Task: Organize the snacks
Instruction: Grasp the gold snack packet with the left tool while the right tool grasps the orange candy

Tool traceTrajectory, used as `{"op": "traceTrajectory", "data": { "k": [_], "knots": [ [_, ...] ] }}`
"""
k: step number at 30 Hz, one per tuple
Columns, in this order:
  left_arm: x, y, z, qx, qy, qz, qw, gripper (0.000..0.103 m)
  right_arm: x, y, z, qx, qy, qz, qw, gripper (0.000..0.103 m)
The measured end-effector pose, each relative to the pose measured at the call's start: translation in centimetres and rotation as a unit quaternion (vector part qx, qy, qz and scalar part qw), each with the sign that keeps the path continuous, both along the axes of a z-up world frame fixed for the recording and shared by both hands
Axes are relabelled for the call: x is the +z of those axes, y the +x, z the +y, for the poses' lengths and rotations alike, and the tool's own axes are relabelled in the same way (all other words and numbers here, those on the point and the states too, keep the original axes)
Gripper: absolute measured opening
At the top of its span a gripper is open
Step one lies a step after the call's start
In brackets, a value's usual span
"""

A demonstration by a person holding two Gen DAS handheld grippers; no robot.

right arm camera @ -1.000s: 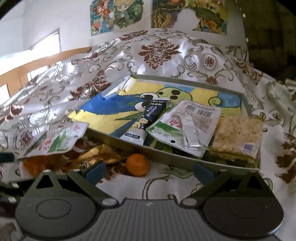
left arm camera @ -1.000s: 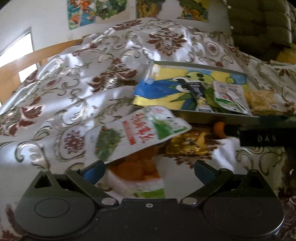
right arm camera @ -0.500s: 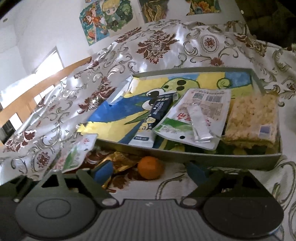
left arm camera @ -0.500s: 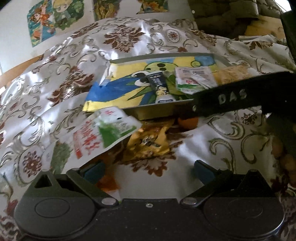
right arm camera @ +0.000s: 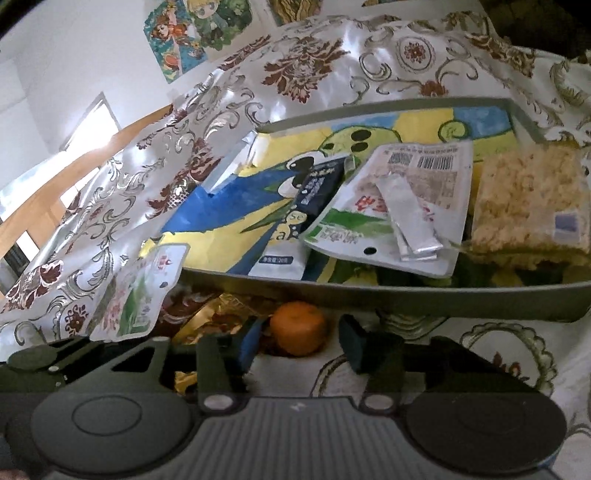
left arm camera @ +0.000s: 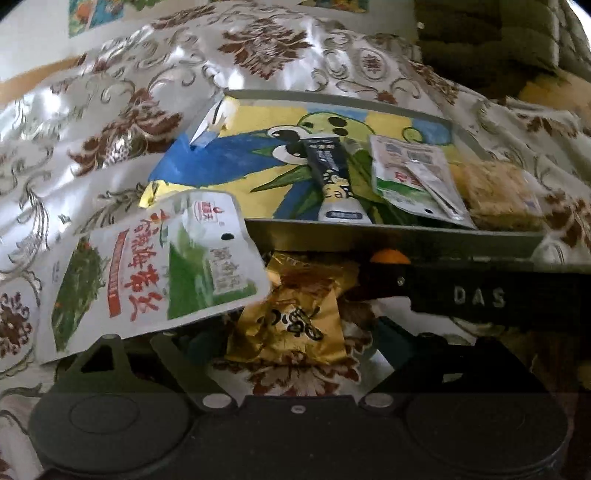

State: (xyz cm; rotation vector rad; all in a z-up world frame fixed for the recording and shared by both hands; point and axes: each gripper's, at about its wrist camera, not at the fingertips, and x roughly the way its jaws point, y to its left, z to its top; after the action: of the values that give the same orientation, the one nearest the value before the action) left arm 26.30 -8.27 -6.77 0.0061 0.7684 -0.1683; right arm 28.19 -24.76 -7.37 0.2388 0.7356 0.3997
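Note:
A grey tray [left arm camera: 399,236] with a parrot picture holds a dark snack stick [left arm camera: 330,173], a white-green packet [left arm camera: 410,177] and a rice crisp bar [left arm camera: 495,195]. In front of it lie a white-green seaweed packet [left arm camera: 155,273], a gold wrapper [left arm camera: 295,325] and a small orange [right arm camera: 298,326]. My left gripper [left arm camera: 291,350] is open around the gold wrapper. My right gripper [right arm camera: 299,341] is open with its fingers on either side of the orange, not touching it. The right gripper's body crosses the left wrist view [left arm camera: 480,295] and hides most of the orange [left arm camera: 389,256].
The table wears a shiny floral cloth [right arm camera: 314,66]. A wooden chair back [right arm camera: 55,192] stands at the left. Posters [right arm camera: 192,29] hang on the wall behind. The tray's near wall [right arm camera: 406,295] rises just beyond the orange.
My right gripper has moved forward and down so its fingers flank the orange, and they have narrowed. My left gripper has shifted right, from the seaweed packet to the gold wrapper.

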Motion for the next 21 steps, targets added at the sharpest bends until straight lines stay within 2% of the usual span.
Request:
{"op": "traceTrajectory", "data": {
  "k": [3,6,8,13,21],
  "knots": [
    [-0.1,0.6,-0.4,-0.003,0.007,0.000,1.0000,0.087,-0.2,0.2,0.1,-0.002,-0.001,-0.001,1.000,0.043],
    [-0.2,1.0,-0.4,0.003,0.007,0.004,1.0000,0.078,-0.3,0.3,0.2,-0.001,0.001,0.001,1.000,0.038],
    [-0.2,1.0,-0.4,0.010,0.020,0.005,0.9997,0.063,-0.3,0.3,0.2,-0.001,0.001,0.002,1.000,0.037],
    [0.1,0.7,0.0,-0.004,0.022,0.008,0.9997,0.059,0.1,0.2,0.3,0.002,-0.004,0.013,1.000,0.037],
    [1.3,-2.3,0.3,0.026,-0.003,0.007,0.9996,0.058,2.1,-2.3,-0.5,0.008,-0.031,0.012,0.999,0.037]
  ]
}}
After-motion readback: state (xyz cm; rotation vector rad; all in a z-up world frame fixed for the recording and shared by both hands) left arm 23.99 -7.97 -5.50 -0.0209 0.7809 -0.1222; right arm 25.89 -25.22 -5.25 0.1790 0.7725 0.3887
